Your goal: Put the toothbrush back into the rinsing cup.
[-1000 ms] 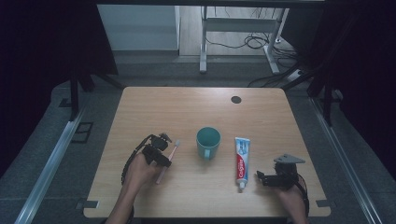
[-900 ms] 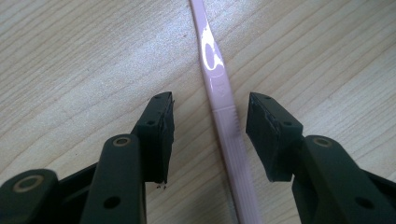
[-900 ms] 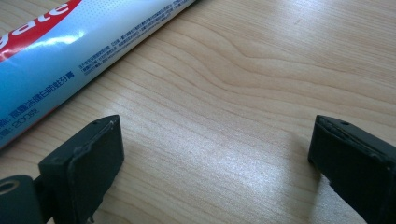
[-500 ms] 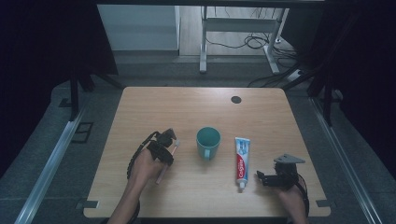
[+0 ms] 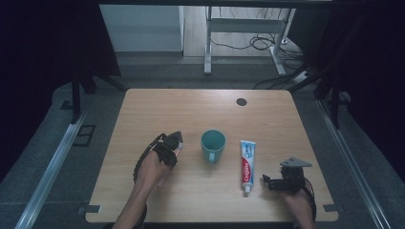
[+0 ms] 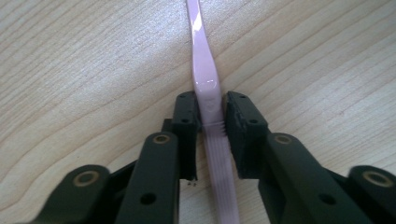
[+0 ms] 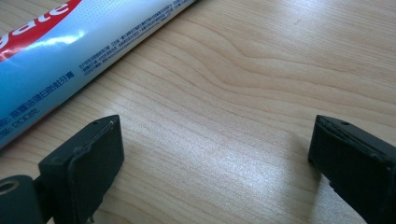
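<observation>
A pink toothbrush (image 6: 205,70) lies flat on the wooden table (image 5: 191,109), left of a teal cup (image 5: 213,145). My left gripper (image 6: 212,105) points down over its handle. The jaws have just been closing, and both pads now press the handle's sides. In the high view, the left gripper (image 5: 173,141) sits just left of the cup, with the toothbrush (image 5: 161,180) poking out beside the hand. A toothpaste tube (image 5: 247,162) lies right of the cup. My right gripper (image 5: 266,180) rests open near its cap end, and the right gripper (image 7: 215,149) has bare wood between its jaws, with the toothpaste tube (image 7: 60,51) to the upper left.
A dark round cable hole (image 5: 241,101) is set in the far right part of the table. Metal rails run along the floor on both sides, and a desk frame with cables stands beyond the far edge.
The left hand has edged slightly forward and toward the cup, settling over the toothbrush. The right hand and gripper have stayed where they were.
</observation>
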A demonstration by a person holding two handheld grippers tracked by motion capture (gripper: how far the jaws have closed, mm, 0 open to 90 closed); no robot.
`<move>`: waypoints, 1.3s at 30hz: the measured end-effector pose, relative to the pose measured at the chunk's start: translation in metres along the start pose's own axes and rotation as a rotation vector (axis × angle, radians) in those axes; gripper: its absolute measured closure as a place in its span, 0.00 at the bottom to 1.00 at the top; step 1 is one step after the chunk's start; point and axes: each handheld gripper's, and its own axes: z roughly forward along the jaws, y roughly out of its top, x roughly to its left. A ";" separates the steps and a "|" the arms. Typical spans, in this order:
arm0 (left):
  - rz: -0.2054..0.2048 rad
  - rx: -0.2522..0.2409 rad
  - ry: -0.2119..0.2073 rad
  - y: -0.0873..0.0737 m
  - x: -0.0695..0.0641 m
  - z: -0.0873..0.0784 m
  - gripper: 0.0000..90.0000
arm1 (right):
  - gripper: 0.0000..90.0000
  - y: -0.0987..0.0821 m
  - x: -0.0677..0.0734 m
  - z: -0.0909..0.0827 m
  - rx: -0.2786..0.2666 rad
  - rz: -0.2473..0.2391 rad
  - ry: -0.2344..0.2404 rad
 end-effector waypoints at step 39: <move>0.069 -0.264 -0.124 -0.007 0.004 -0.038 0.88 | 0.03 0.000 0.000 0.000 0.000 0.002 0.000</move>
